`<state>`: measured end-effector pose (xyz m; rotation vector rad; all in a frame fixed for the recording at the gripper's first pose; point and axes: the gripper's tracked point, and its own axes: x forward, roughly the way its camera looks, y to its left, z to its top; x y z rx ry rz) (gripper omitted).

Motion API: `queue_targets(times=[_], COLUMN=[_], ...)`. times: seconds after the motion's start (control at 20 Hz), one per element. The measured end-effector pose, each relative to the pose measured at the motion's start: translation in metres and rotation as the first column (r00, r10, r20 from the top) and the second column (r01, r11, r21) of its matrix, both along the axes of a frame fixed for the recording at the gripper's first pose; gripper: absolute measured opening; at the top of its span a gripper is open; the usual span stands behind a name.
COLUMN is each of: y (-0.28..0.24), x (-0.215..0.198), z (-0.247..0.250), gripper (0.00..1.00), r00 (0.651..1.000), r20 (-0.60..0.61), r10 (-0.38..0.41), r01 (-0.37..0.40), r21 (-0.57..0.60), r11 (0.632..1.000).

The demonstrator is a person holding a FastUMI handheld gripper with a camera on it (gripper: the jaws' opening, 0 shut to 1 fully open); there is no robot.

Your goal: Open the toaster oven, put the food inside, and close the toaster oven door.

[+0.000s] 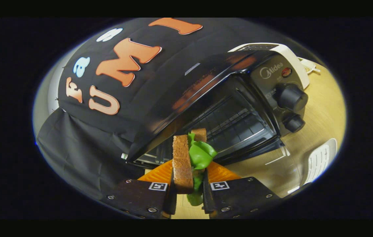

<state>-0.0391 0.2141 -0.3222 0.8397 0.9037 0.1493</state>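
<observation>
My tool (188,194) pinches the sandwich (186,161) just before the toaster oven (226,108), whose door (272,158) is open; loading and closing remain.

Black cloth wall (84,138) behind a light wooden tabletop (318,108).

The brand name "Midea" is printed with a round logo on the control panel (270,86) of the toaster oven (186,98), just left of a red lamp (286,72) and above the upper knob (291,96). Small markings beside the knobs cannot be read. A square black-and-white marker (157,186) is carried on each finger of the gripper (188,184), whose fingers are pressed on the sandwich (182,164). Lines of print on a white card (318,161) at the right are too small to be read
</observation>
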Motion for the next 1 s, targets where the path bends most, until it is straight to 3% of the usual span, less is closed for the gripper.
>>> queue_targets(times=[0.3, 0.7, 0.8, 1.0], y=[0.020, 0.019, 0.021, 0.006], x=[0.023, 0.043, 0.042, 0.046], z=[-0.017, -0.035, -0.031, -0.033], gripper=[0.33, 0.33, 0.39, 0.62], r00=[0.995, 0.981, 0.976, 0.984], r20=[0.014, 0.037, 0.043, 0.045], r10=[-0.101, -0.192, -0.212, -0.174], r01=[0.099, 0.191, 0.213, 0.180], r21=[0.087, 0.022, -0.011, -0.248], r11=[0.991, 0.981, 0.977, 0.952])
